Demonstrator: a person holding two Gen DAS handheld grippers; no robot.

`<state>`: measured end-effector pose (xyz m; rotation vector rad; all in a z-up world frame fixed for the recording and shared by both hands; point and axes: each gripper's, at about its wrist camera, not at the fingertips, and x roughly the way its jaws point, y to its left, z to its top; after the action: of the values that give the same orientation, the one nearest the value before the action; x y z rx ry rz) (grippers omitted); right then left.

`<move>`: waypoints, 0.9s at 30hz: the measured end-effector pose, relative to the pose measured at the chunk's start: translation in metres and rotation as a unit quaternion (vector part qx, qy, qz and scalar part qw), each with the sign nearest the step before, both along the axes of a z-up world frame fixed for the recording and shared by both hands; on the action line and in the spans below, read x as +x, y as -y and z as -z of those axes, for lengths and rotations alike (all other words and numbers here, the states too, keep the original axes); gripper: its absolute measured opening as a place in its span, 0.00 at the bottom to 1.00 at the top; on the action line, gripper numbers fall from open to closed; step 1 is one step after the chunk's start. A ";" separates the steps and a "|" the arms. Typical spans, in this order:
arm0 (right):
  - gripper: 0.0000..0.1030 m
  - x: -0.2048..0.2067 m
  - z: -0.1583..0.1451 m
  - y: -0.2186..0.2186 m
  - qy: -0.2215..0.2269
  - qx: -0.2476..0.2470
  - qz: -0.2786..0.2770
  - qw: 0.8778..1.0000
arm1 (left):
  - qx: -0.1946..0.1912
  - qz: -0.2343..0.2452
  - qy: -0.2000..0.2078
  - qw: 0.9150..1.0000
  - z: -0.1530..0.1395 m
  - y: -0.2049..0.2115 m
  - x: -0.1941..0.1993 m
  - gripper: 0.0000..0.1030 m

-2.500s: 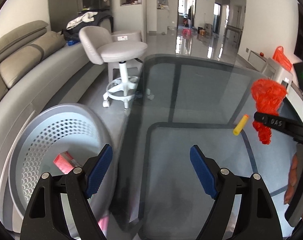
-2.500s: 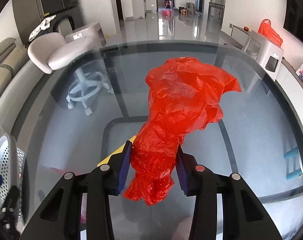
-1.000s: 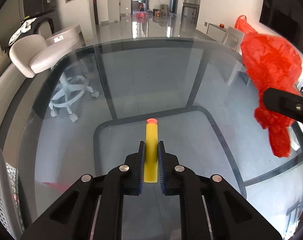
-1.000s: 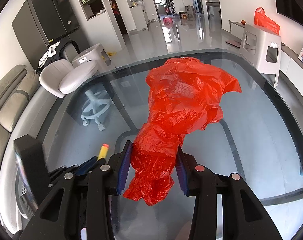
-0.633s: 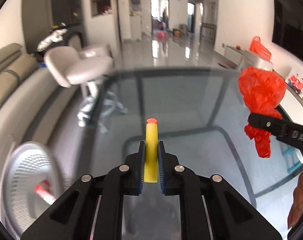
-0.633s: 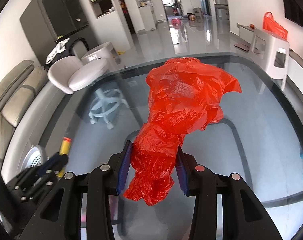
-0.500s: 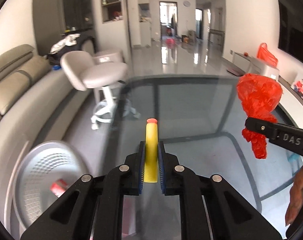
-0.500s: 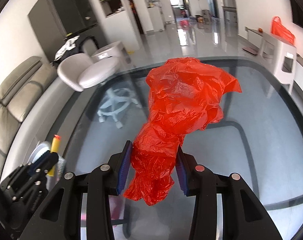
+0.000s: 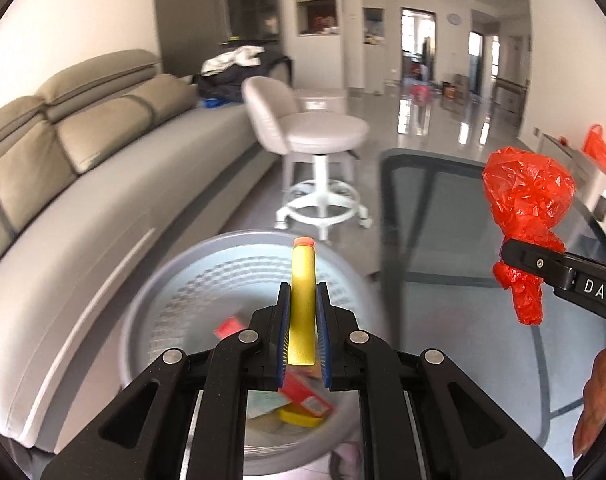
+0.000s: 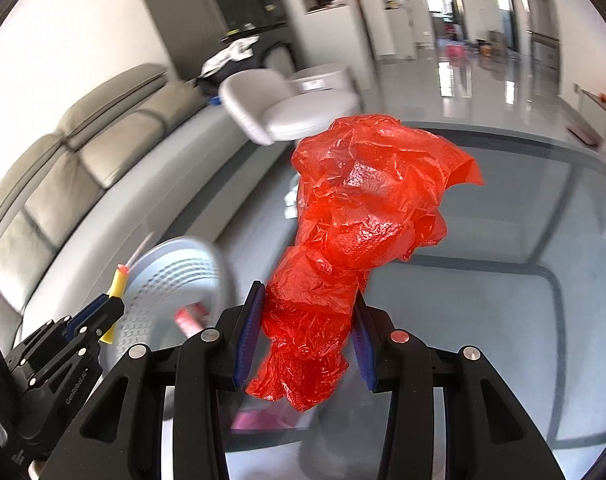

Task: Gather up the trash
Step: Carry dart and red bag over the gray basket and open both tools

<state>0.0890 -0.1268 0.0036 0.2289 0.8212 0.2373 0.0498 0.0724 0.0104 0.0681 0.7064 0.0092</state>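
My left gripper (image 9: 303,312) is shut on a yellow foam dart (image 9: 301,284) with an orange tip, held above the mouth of the grey perforated bin (image 9: 175,280) that stands beside the glass table. The bin holds red and yellow packets (image 9: 303,400). My right gripper (image 10: 305,320) is shut on a crumpled red plastic bag (image 10: 363,208) over the glass table (image 10: 543,320). In the left wrist view the bag (image 9: 527,200) hangs at the right in the right gripper (image 9: 519,258). The right wrist view shows the left gripper (image 10: 107,312) with the dart (image 10: 118,286) at the bin (image 10: 175,268).
A grey sofa (image 9: 83,168) runs along the left. A white swivel stool (image 9: 319,136) stands beyond the bin, near the table's corner (image 9: 387,160). A person's hand (image 9: 595,392) shows at the right edge. Another red bag (image 9: 599,152) sits on a far cabinet.
Both grippers have swung left from over the table toward the bin. The dart has gone from above the glass to above the bin's mouth. Both grips are unchanged.
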 end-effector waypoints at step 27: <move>0.40 0.022 0.033 -0.143 -0.042 -0.027 -0.174 0.983 | -0.013 -0.086 -0.042 0.995 0.036 -0.093 0.004 0.12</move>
<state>0.1106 0.0164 -0.0291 0.0424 0.9492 0.5358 0.0533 0.1653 -0.0260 -0.0173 0.7944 0.1629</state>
